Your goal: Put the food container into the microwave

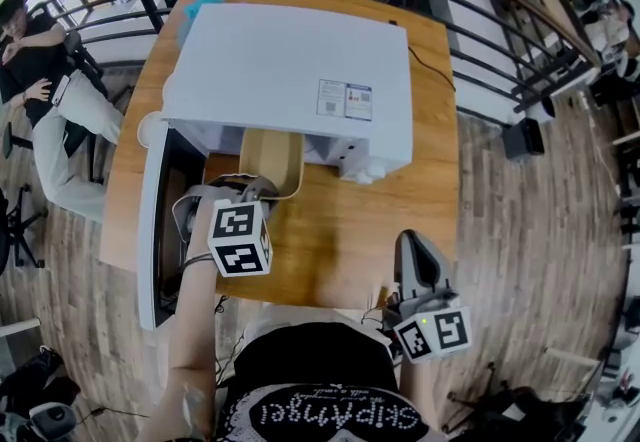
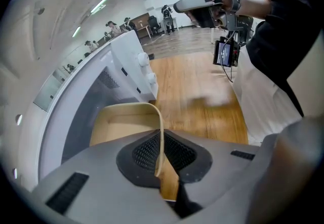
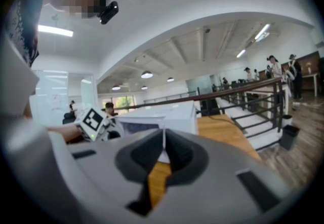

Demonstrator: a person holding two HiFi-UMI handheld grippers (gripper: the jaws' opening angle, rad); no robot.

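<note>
The wooden table (image 1: 400, 180) stood hard against a dark metal railing (image 1: 480, 20), with plank floor (image 1: 540, 230) all round it and a seated person (image 1: 60, 120) off beyond the table's left side. A white microwave (image 1: 290, 70) took up most of the far half of the top.

The left gripper (image 2: 161, 162) pointed steeply down with its jaws pinching the near wall of the tan food container (image 1: 272, 162). The container reached away ahead of that gripper, and its far end sat at the open mouth of the microwave, just under the front edge of its top. The microwave door (image 1: 152, 230) hung swung wide, close on the left of the left gripper, hemming that side in.

To the right of the left gripper lay bare wood, open up to the table's right edge. The right gripper (image 3: 163, 152) waited well apart near the table's near edge, roughly level, jaws pressed together with nothing between them.
</note>
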